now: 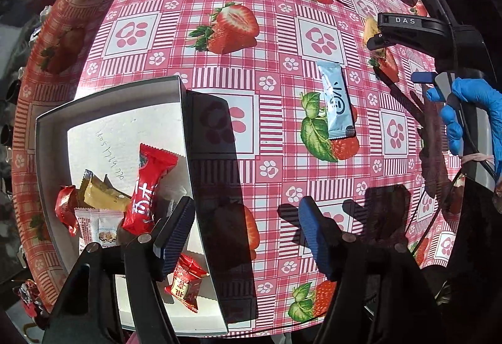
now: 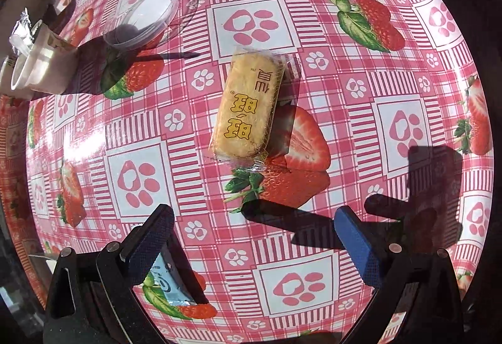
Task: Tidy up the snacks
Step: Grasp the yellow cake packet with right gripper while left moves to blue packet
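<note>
The left claw (image 1: 244, 231) gapes apart and holds nothing, one finger over the white box (image 1: 185, 111) of wrapped snacks (image 1: 147, 187). The right claw (image 2: 254, 237) also stands apart above the worktop (image 2: 360, 130), with a yellow cake packet (image 2: 248, 108) lying ahead of it and a blue sachet (image 1: 337, 99) beside its left finger.

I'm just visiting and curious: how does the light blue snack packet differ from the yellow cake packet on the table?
The light blue packet is slim, flat and opaque; the yellow cake packet is wider, plumper, and its clear wrapper shows the cake. The blue one bears dark blue print, the yellow one gold characters. Both lie sealed on the strawberry tablecloth, outside the white box.
</note>
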`<state>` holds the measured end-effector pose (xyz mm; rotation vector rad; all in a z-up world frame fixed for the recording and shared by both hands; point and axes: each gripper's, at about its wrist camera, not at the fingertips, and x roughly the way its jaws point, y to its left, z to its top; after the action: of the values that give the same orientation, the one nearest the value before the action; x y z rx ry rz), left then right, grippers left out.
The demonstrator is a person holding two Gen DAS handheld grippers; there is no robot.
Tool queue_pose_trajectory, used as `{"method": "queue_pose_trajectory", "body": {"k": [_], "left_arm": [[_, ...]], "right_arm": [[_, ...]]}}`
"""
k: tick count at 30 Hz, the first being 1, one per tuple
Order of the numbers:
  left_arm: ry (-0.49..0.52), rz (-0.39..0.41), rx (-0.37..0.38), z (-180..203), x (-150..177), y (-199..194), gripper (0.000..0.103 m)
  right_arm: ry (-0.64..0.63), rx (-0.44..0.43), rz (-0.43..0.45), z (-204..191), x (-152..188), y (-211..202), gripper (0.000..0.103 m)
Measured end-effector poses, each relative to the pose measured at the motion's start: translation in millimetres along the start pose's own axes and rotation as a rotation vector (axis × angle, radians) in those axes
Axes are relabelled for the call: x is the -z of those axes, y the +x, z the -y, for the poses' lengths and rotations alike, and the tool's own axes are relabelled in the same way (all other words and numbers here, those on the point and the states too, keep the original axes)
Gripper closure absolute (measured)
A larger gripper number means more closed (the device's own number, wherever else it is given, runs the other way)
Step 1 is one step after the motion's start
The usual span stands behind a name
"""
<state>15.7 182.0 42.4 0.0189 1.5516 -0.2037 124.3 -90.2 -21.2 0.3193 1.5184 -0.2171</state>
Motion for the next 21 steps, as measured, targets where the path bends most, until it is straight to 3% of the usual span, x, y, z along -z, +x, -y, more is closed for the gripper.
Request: {"method": "queue_pose_trajectory", "body": {"k": [11,13,17,21], "left_arm": [[-0.056,0.022,0.062,63,-83,54,0.029],[-0.077,0.004,0.053,68,-90,65,0.028],[-0.084,-0.021,0.006,78,-97,85,0.028],[-0.035,-0.010,-0.078,95,-100,92,0.026]], "right_arm": [[-0.038,0.005,0.038,-7,-54,22,0.000],[-0.054,0.019,0.026,-12,-58,28,0.014],[-0.084,0.039,0.041,-17,-59,28,0.023],[-0.137,0.025,0.062,-16,-53,17,0.066]]}}
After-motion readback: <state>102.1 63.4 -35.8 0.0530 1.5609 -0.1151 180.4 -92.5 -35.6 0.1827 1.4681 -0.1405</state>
